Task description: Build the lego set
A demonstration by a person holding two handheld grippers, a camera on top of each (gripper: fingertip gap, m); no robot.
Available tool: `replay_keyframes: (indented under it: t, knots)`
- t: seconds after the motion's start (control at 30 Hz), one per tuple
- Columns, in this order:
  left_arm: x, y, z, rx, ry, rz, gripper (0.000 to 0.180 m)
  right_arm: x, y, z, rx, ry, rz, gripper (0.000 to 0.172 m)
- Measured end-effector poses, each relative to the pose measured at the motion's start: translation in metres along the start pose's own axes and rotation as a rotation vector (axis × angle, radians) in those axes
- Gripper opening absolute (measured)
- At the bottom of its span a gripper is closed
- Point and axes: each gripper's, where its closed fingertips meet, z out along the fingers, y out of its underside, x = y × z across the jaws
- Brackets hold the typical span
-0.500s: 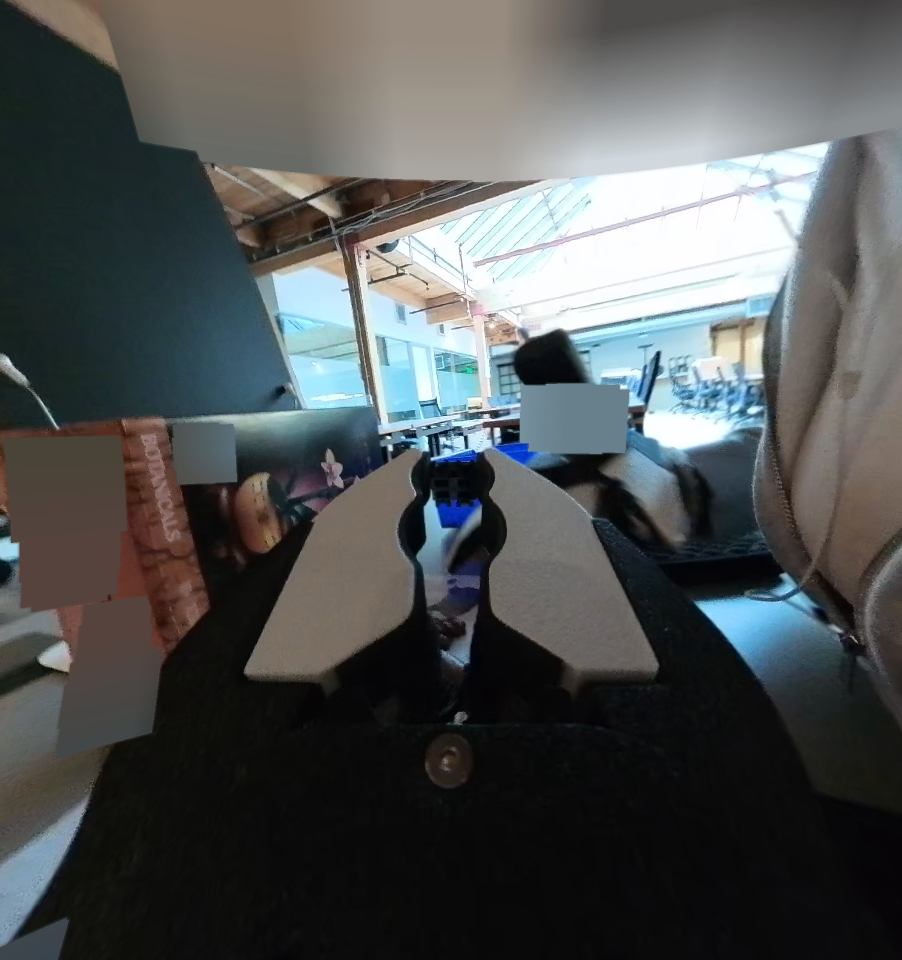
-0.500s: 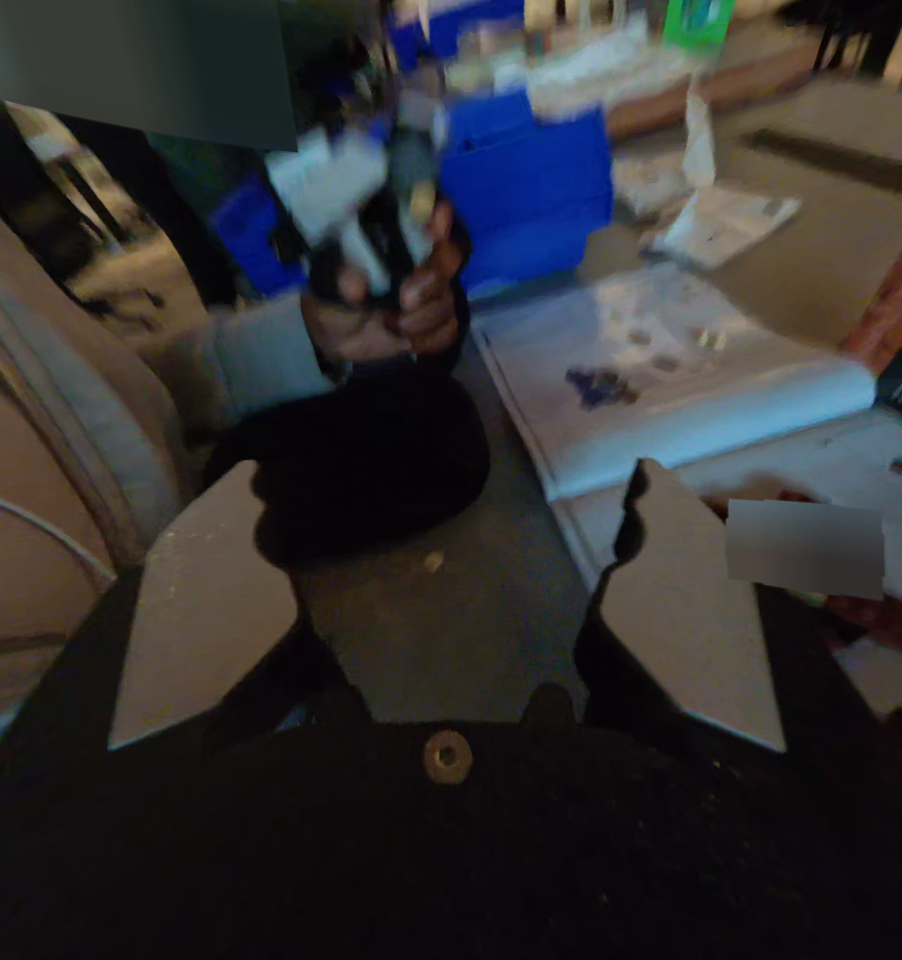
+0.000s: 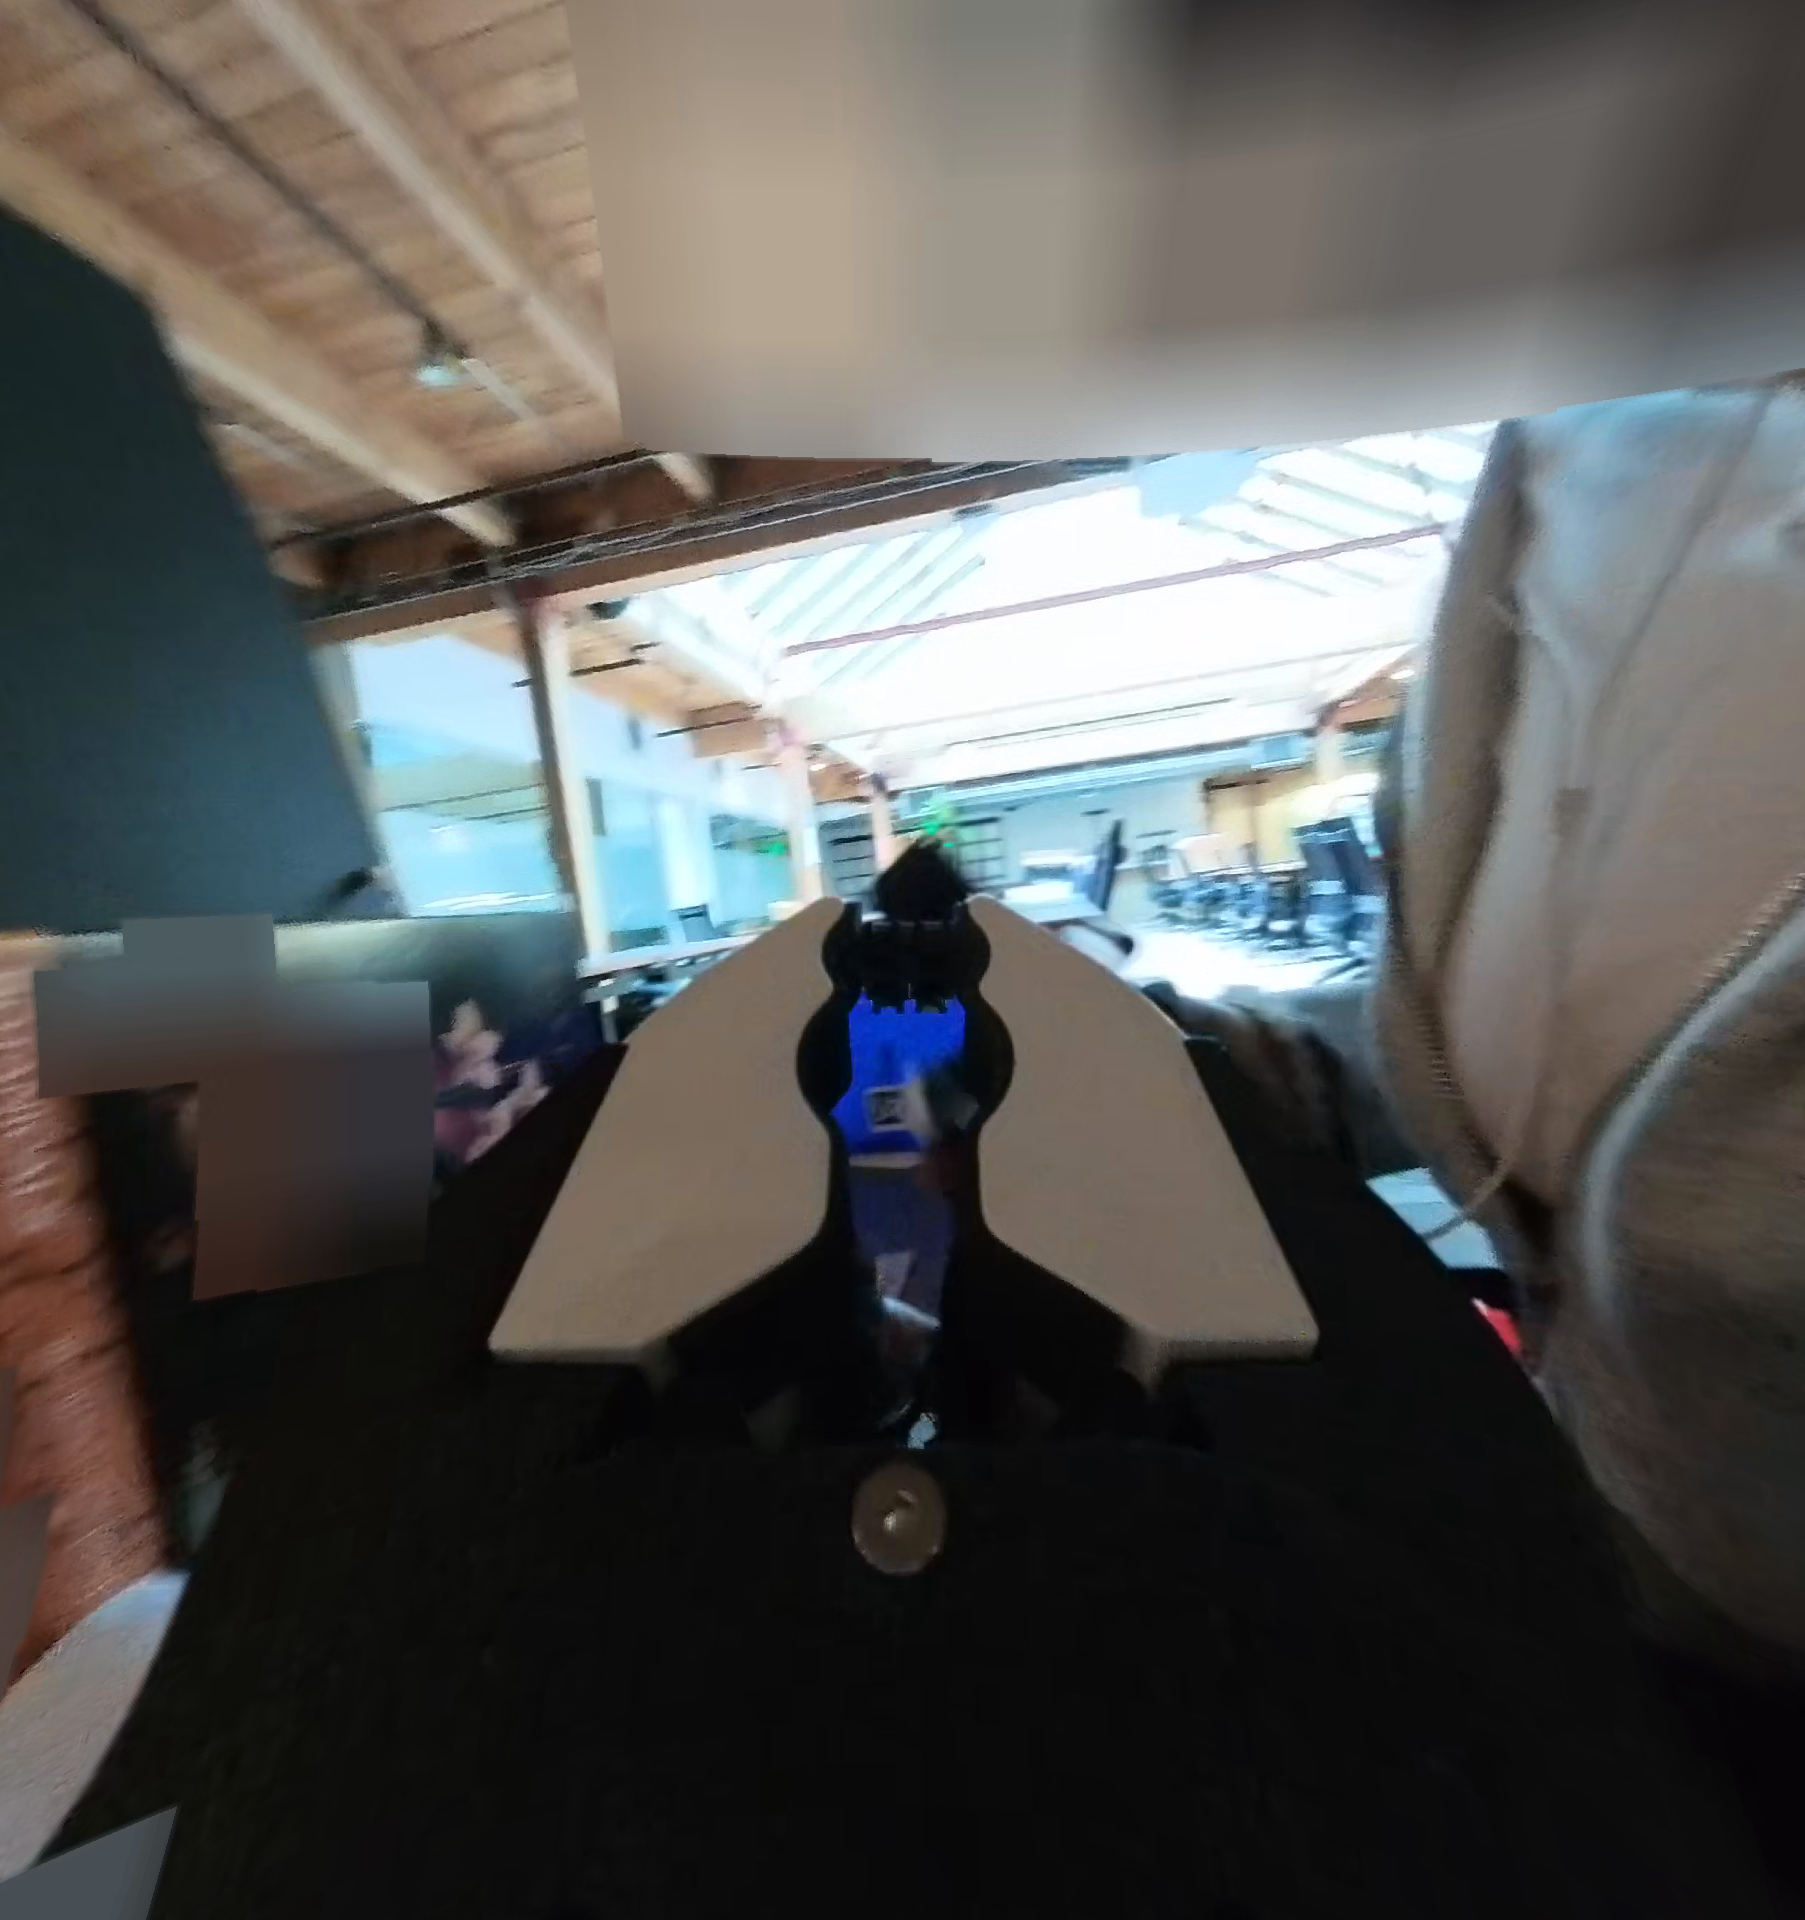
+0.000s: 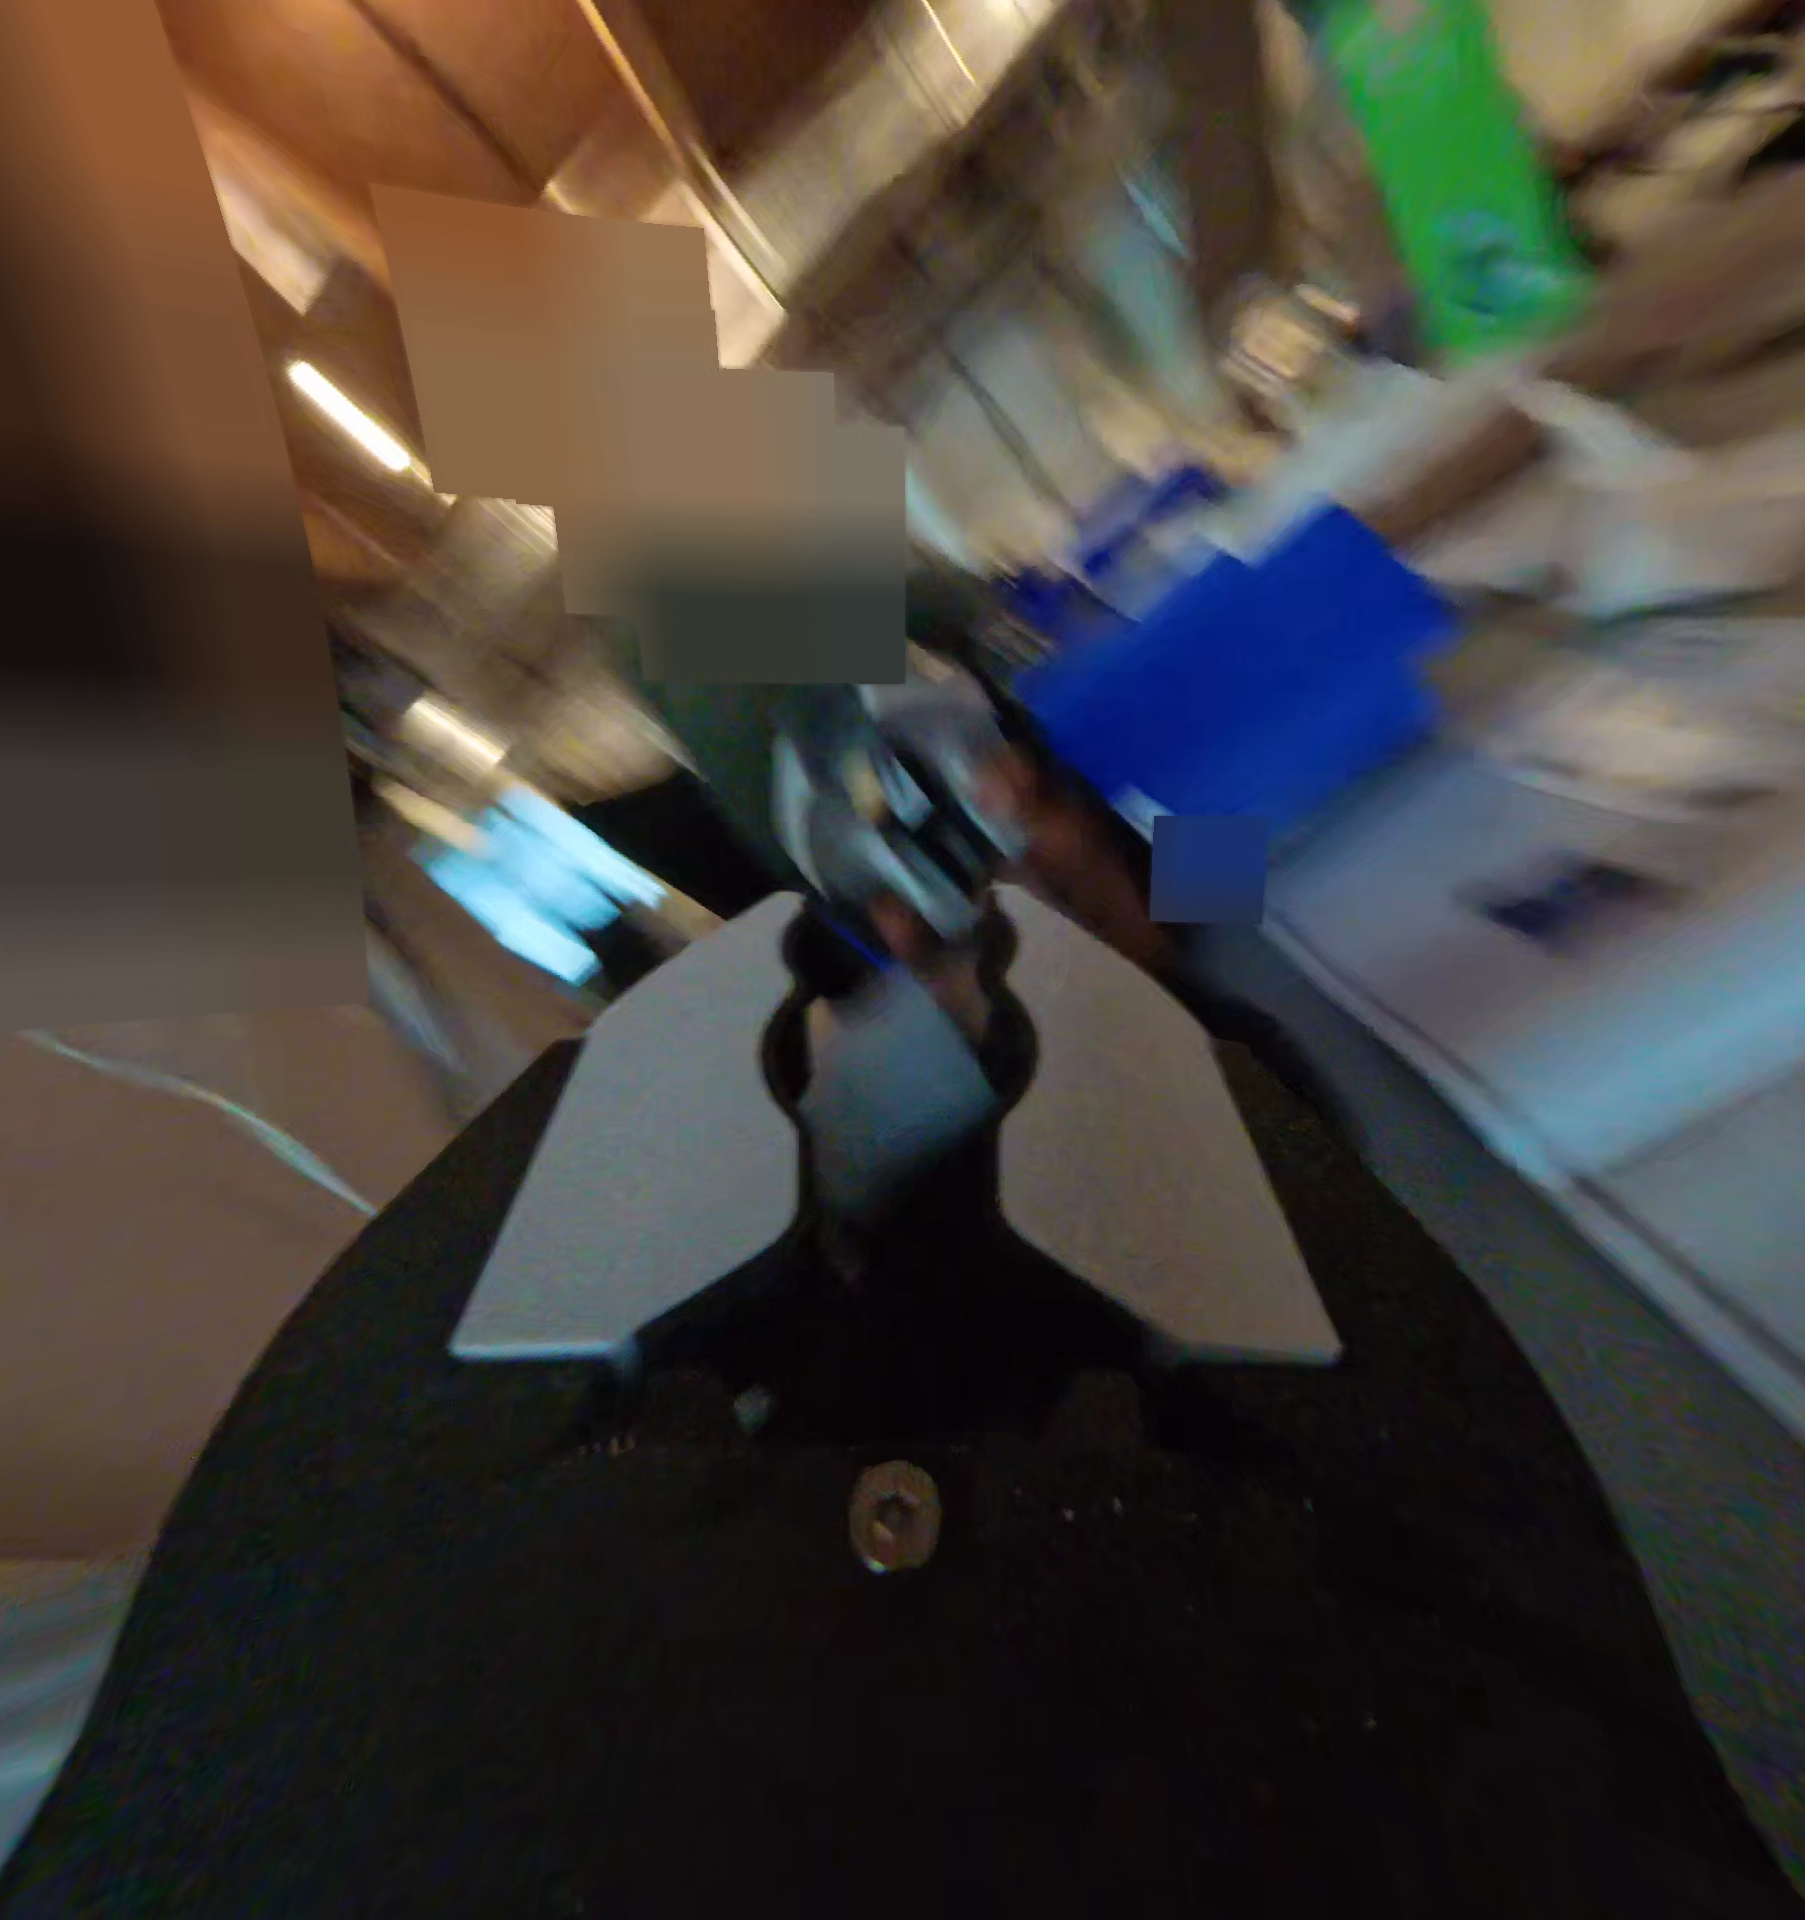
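In the left wrist view my left gripper (image 3: pixel 905 920) is shut on a small black toothed piece (image 3: pixel 903 951) held at its fingertips, raised in the air. A blue bin (image 3: pixel 903 1049) shows through the slot behind the tips. The right wrist view is badly blurred by motion. My right gripper (image 4: pixel 898 914) has its fingers close together with a narrow gap. Blur hides whether anything is pinched there. Just beyond its tips is the left gripper (image 4: pixel 877 821) with the hand (image 4: pixel 1074 842) that holds it.
A person's grey hooded top (image 3: pixel 1656 935) fills the right of the left wrist view. A dark book cover with flowers (image 3: pixel 482 1049) stands at the left. A blue bin (image 4: pixel 1241 665), a white flat sheet (image 4: pixel 1604 987) and a green object (image 4: pixel 1449 177) lie ahead. The gap from one gripper's tips to the other's is roughly 5 cm.
My right gripper's fingers went from wide apart to nearly together, and it swung up towards the left gripper. My left gripper tilted upward, still shut on the black piece.
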Motion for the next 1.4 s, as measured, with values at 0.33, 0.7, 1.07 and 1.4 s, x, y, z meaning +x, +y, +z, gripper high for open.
replay_keyframes:
  t: [0.33, 0.7, 1.07, 1.4]
  knots:
    - [0.013, 0.003, 0.006, -0.005, 0.060, 0.009, 0.016, -0.007, 0.003, 0.033, 0.015, -0.273, 0.394, 0.030]
    - [0.006, 0.039, 0.009, -0.272, -0.020, 0.190, 0.031, 0.010, 0.008, 0.018, -0.134, -0.089, 0.366, 0.003]
    - [0.020, 0.068, 0.009, -0.470, 0.071, 0.332, 0.023, 0.012, 0.023, 0.004, -0.332, -0.044, 0.587, 0.004]
    - [0.019, 0.060, 0.010, -0.414, 0.064, 0.278, 0.016, 0.006, 0.011, 0.007, -0.269, -0.126, 0.582, 0.012]
